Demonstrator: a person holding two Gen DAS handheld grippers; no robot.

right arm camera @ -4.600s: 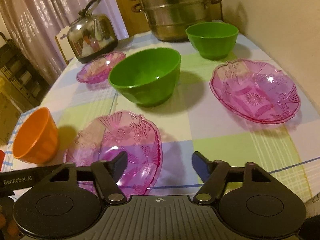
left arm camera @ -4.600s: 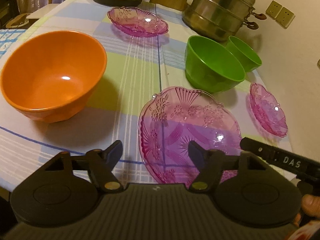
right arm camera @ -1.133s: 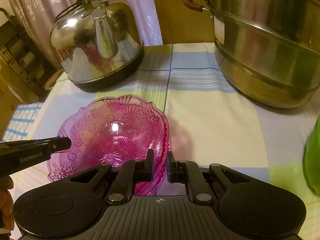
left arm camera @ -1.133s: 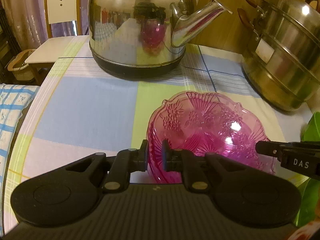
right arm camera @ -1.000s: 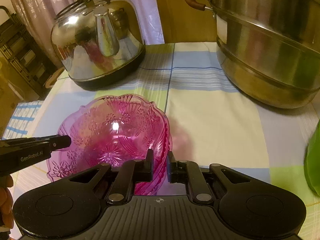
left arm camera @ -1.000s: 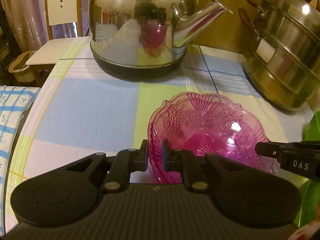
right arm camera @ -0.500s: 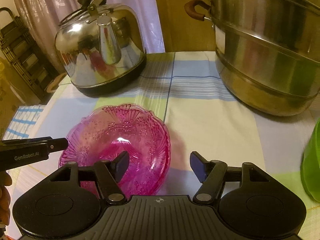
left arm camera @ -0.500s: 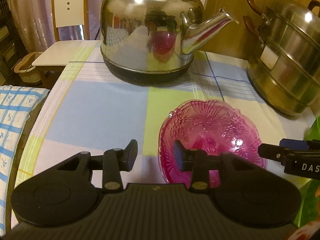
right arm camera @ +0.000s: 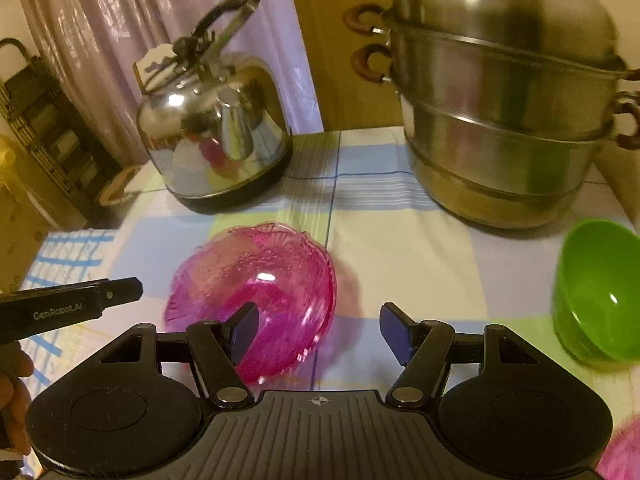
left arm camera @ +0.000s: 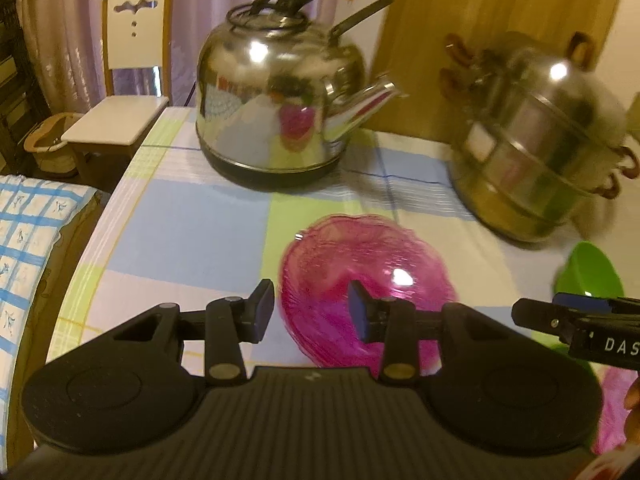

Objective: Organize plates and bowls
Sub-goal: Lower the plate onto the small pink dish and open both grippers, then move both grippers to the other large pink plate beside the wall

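Note:
A stack of pink glass dishes (left arm camera: pixel 368 264) (right arm camera: pixel 260 276) rests on the checked tablecloth in front of the kettle. My left gripper (left arm camera: pixel 311 308) hovers above the stack's left rim. Its jaws are opening, and the pads are clear of the glass. Over the stack's right rim my right gripper (right arm camera: pixel 319 330) stands open and holds nothing. Each gripper's finger shows at the edge of the other's view. A green bowl (right arm camera: pixel 596 292) (left arm camera: pixel 588 272) sits to the right. Another pink dish (right arm camera: pixel 624 456) peeks in at the bottom right corner.
A steel kettle (left arm camera: pixel 280 112) (right arm camera: pixel 216 140) stands at the back left and a tall steel steamer pot (left arm camera: pixel 540 152) (right arm camera: pixel 504 112) at the back right. A white chair (left arm camera: pixel 132 80) stands beyond the table's left edge. A hand shows at the right wrist view's left edge.
Both grippers let go of the pink stack's rims, opened, and drew up and back from it. The stack stays on the cloth.

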